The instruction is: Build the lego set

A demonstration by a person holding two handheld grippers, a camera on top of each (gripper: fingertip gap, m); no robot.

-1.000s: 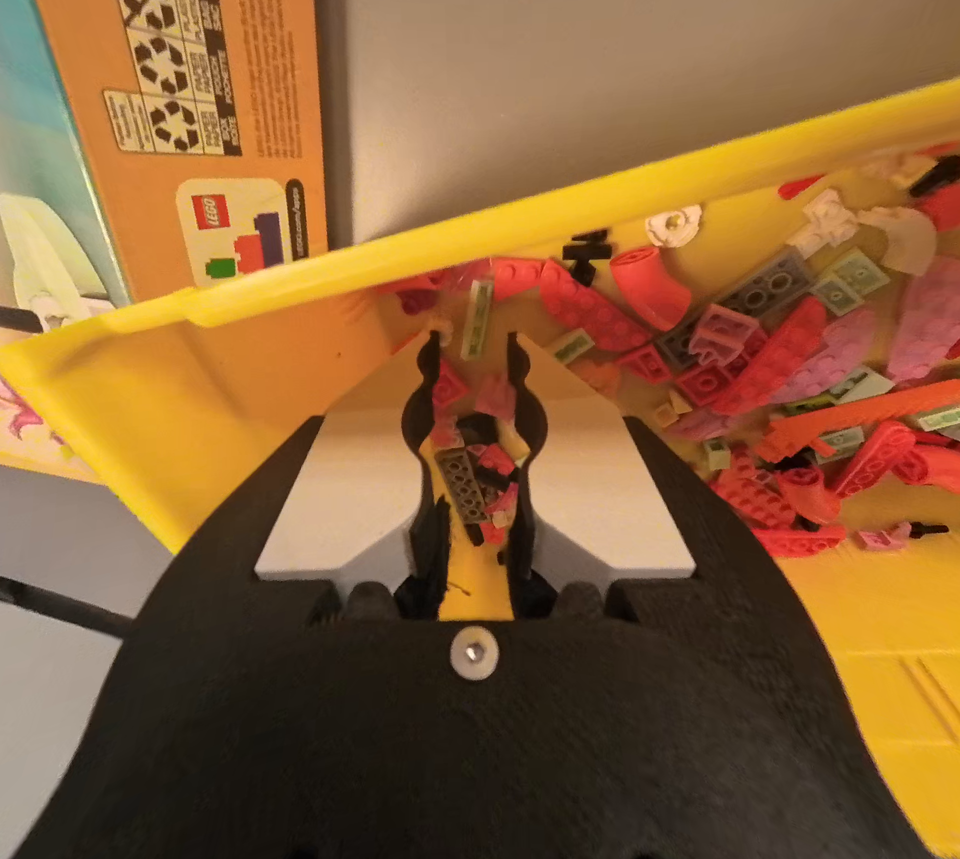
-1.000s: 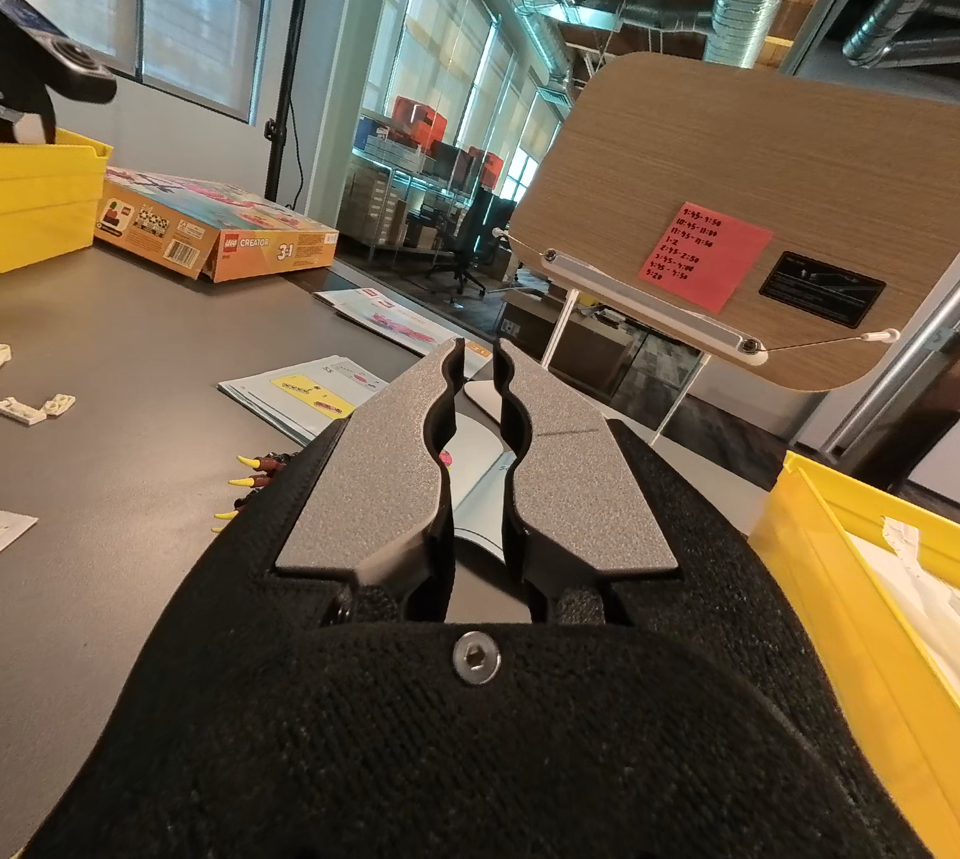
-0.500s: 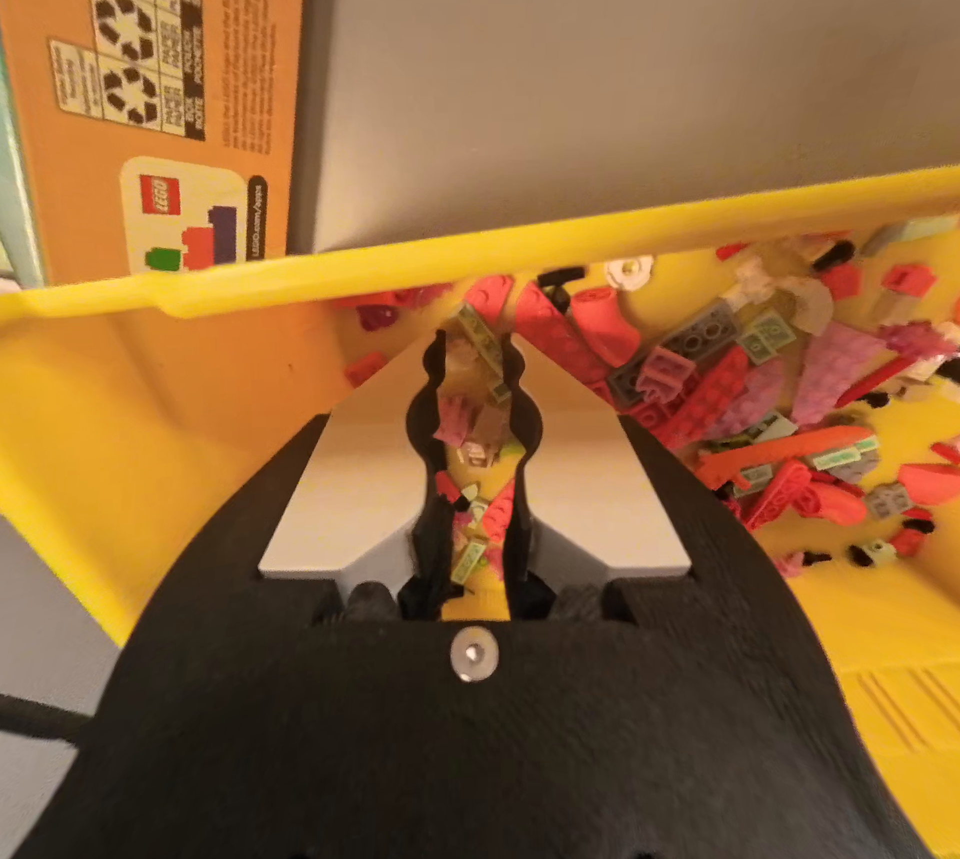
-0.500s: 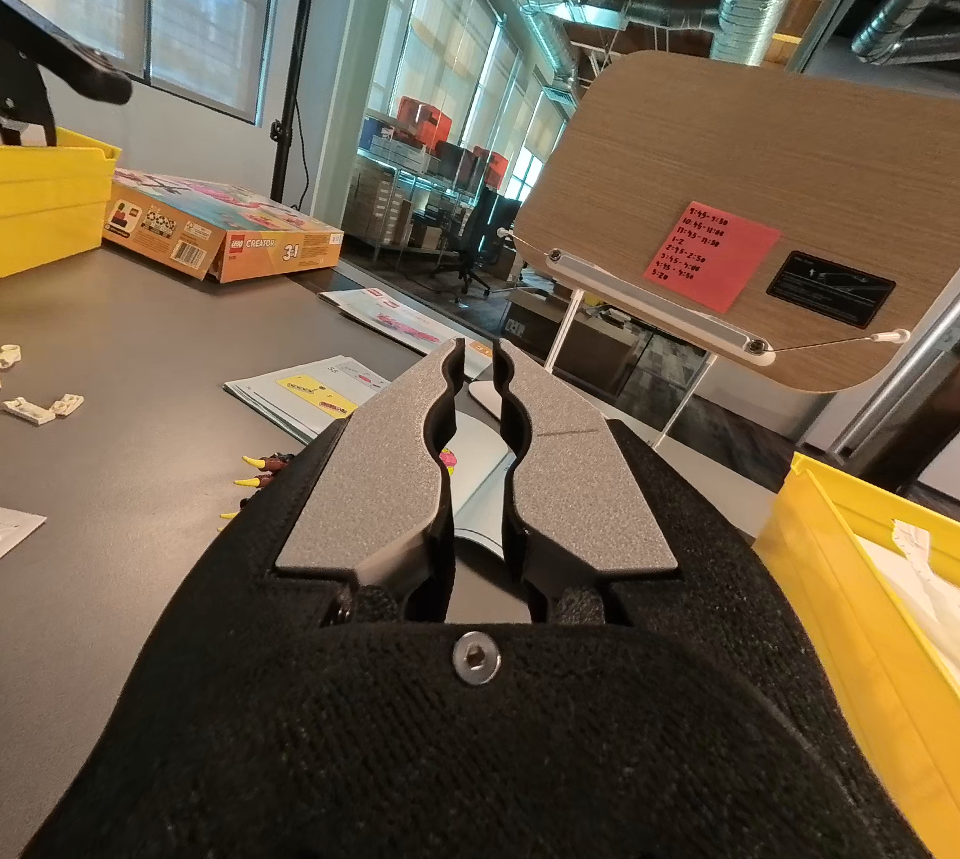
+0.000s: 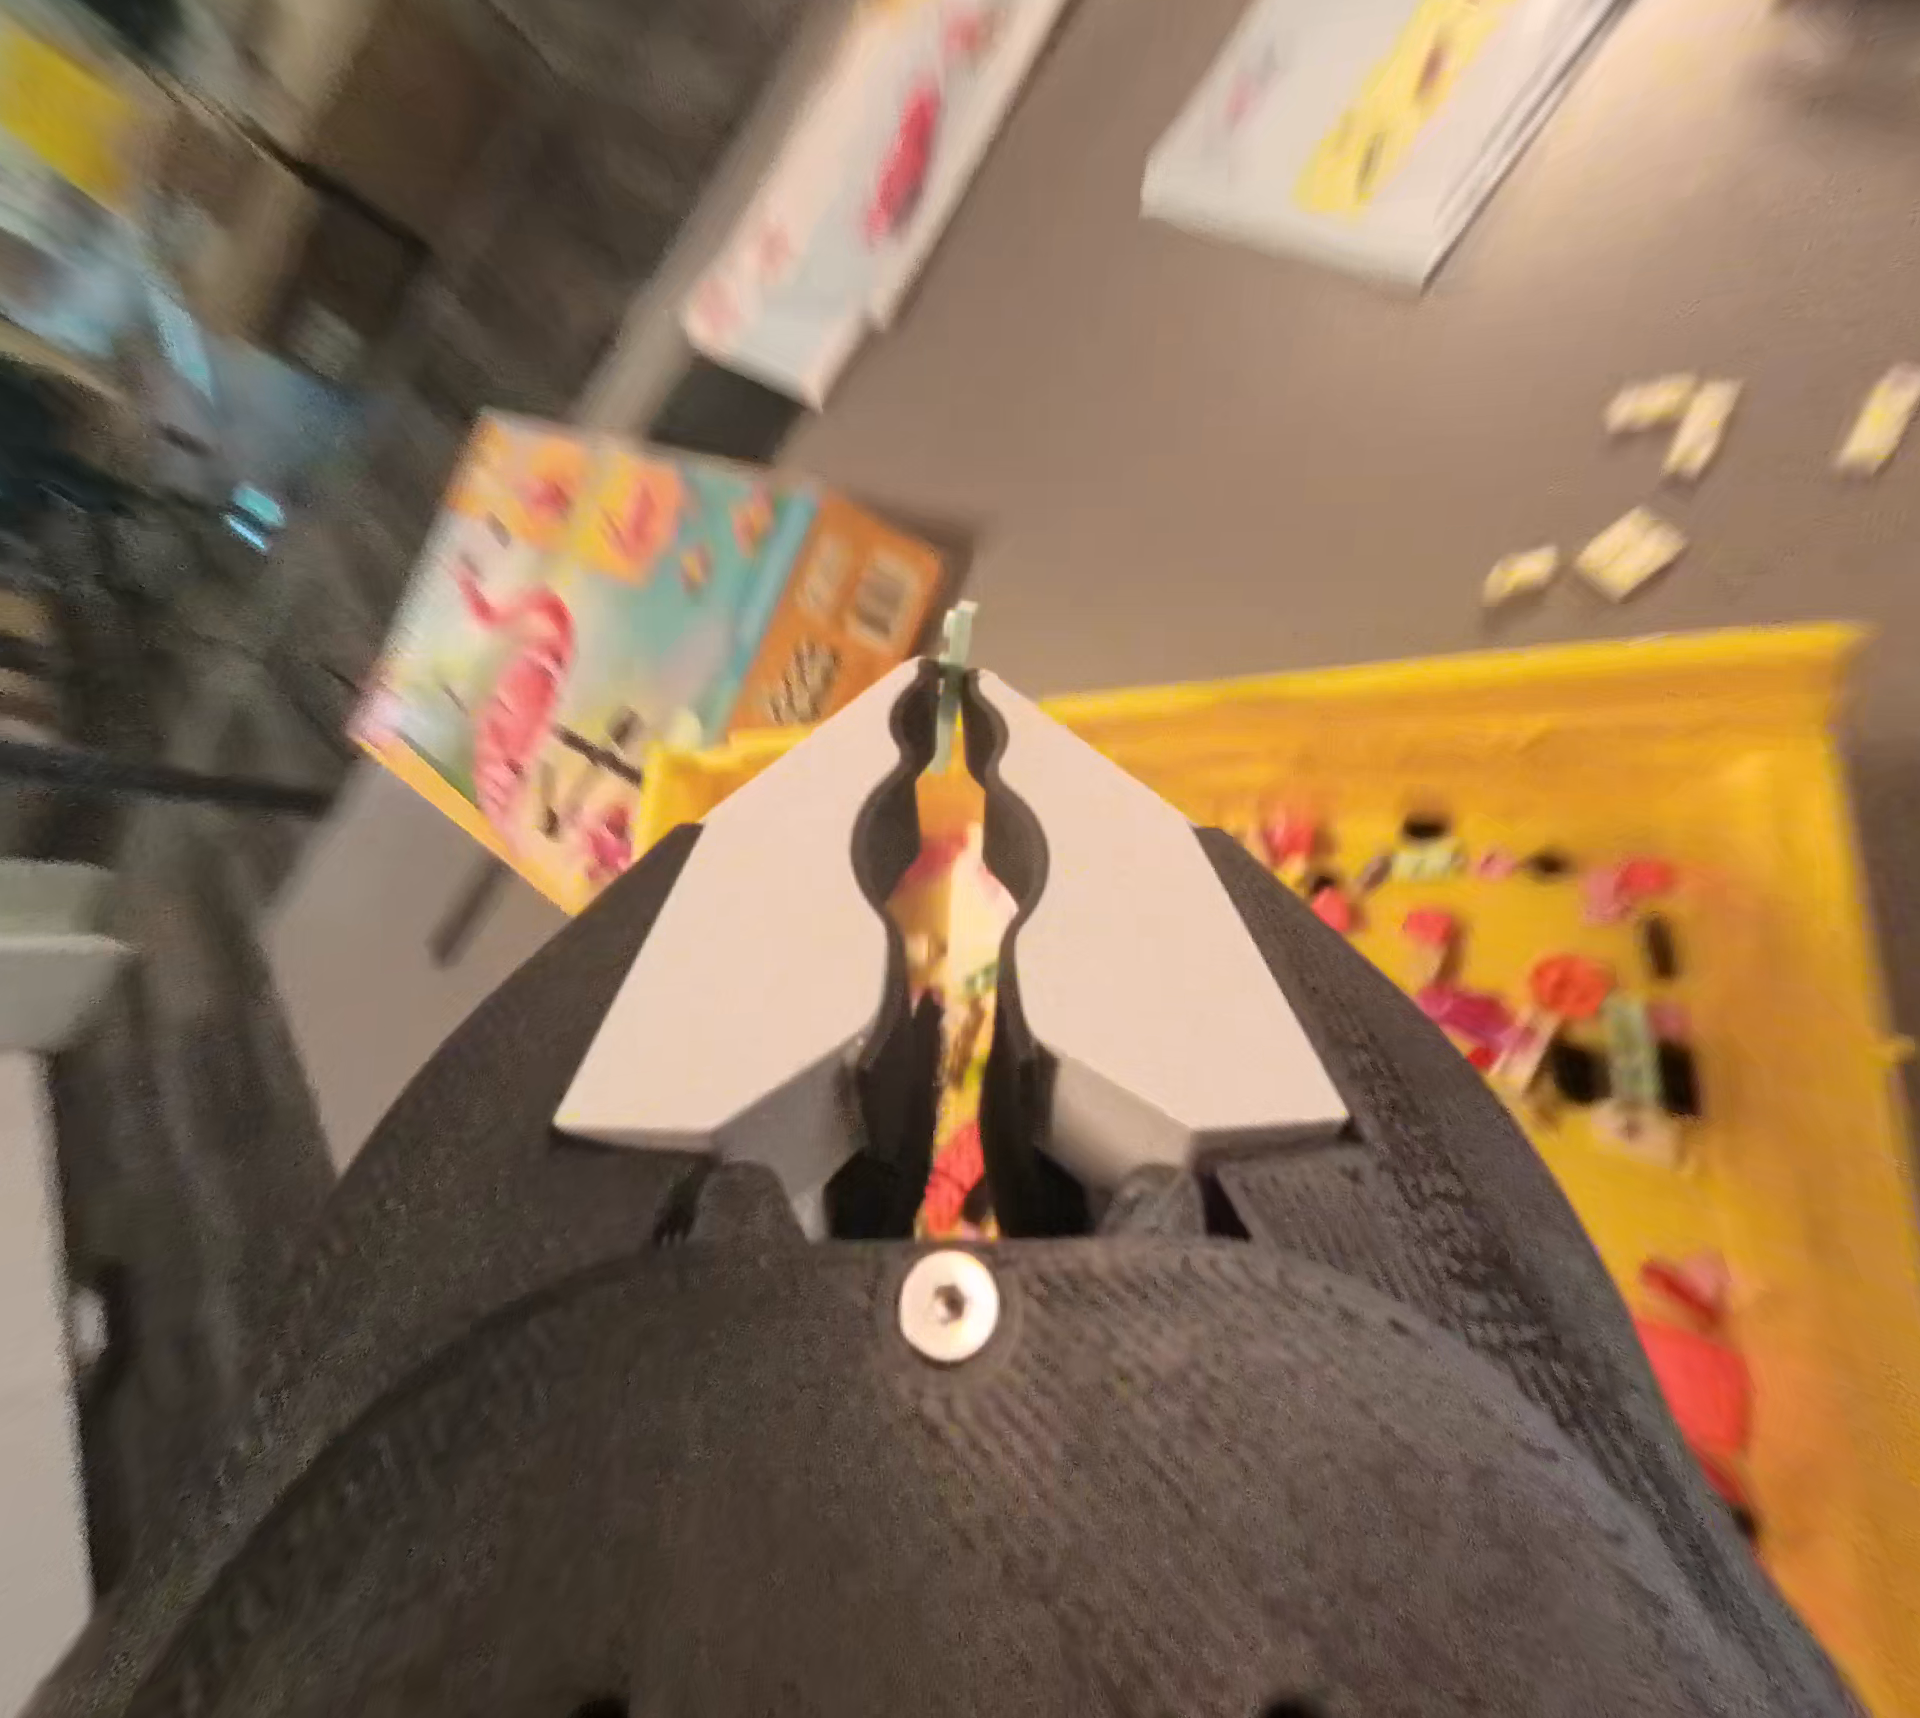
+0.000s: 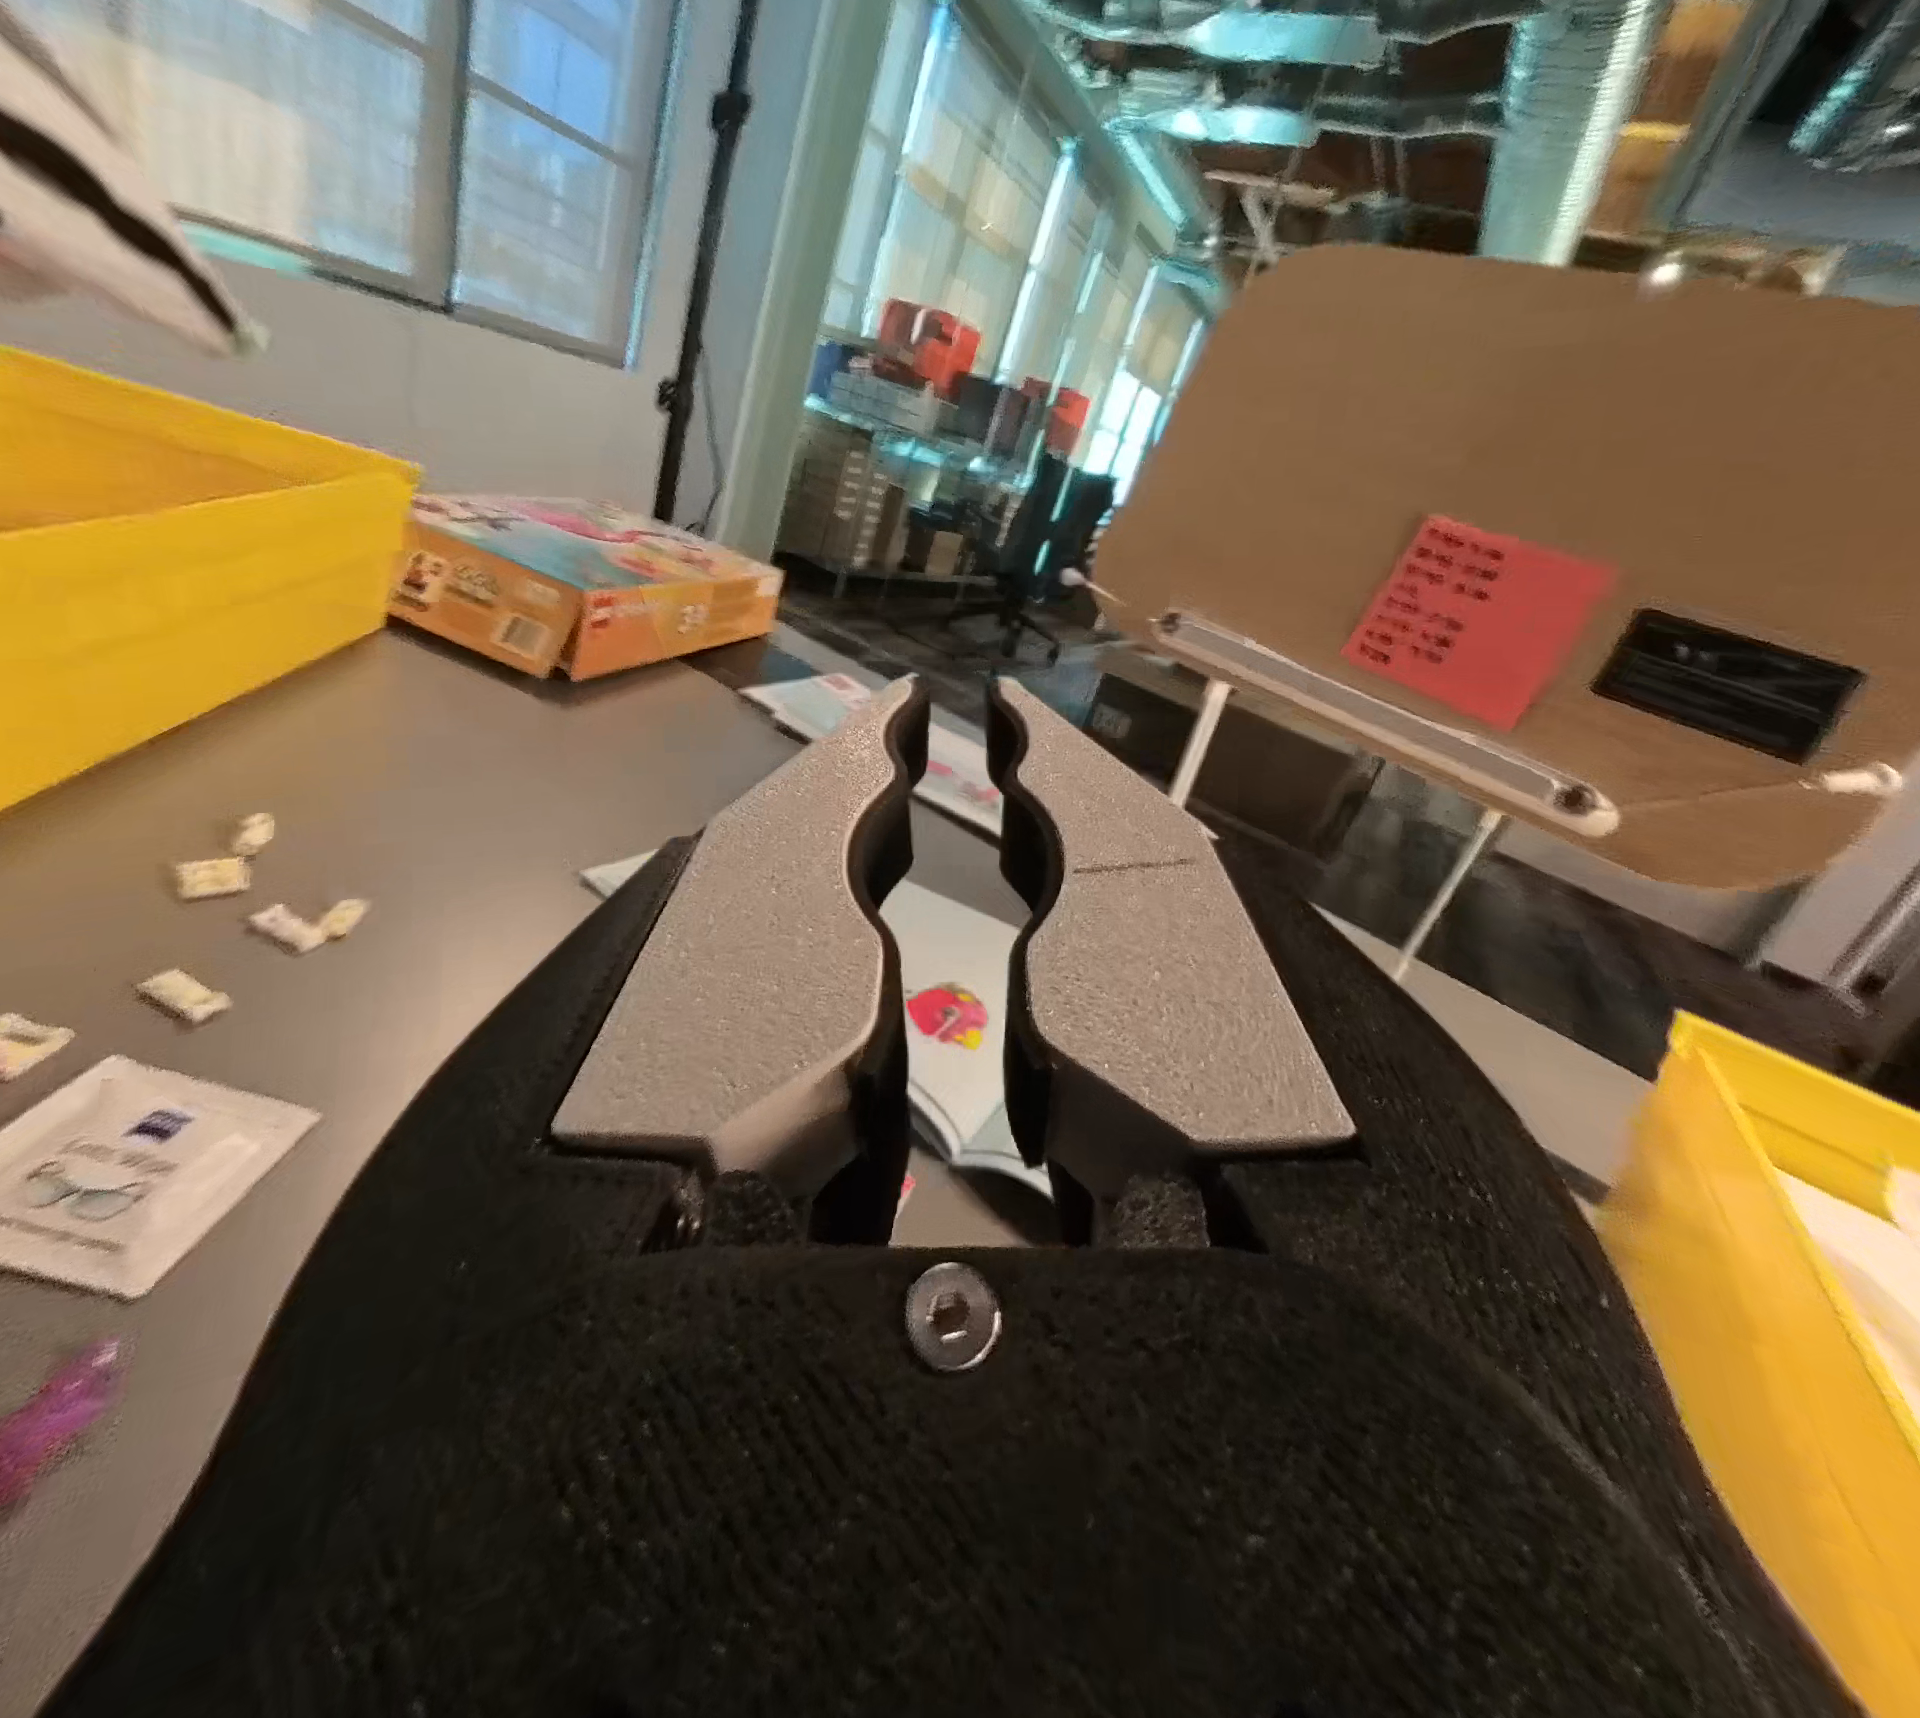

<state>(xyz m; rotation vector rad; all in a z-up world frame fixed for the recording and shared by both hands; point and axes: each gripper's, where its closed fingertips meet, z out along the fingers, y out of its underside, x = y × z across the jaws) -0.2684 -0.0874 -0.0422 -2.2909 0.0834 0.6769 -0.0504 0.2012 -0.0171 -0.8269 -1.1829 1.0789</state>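
Tabletop (image 6: 436, 764) dark grey (office) | left fingers (image 5: 914, 712) pinch pale-green piece (image 5: 957, 645) | right fingers (image 6: 904, 733) slightly apart, bare

A bin (image 6: 187, 546) sat on the tabletop (image 6: 436, 795) at left, a box (image 6: 582, 588) behind it, small pieces (image 6: 208, 879) in front, booklets (image 5: 1382, 37) farther right.

Right tool (image 6: 956, 712), jaws slightly apart and bare, above booklet (image 6: 961, 1045) on grey table (image 6: 416, 785).
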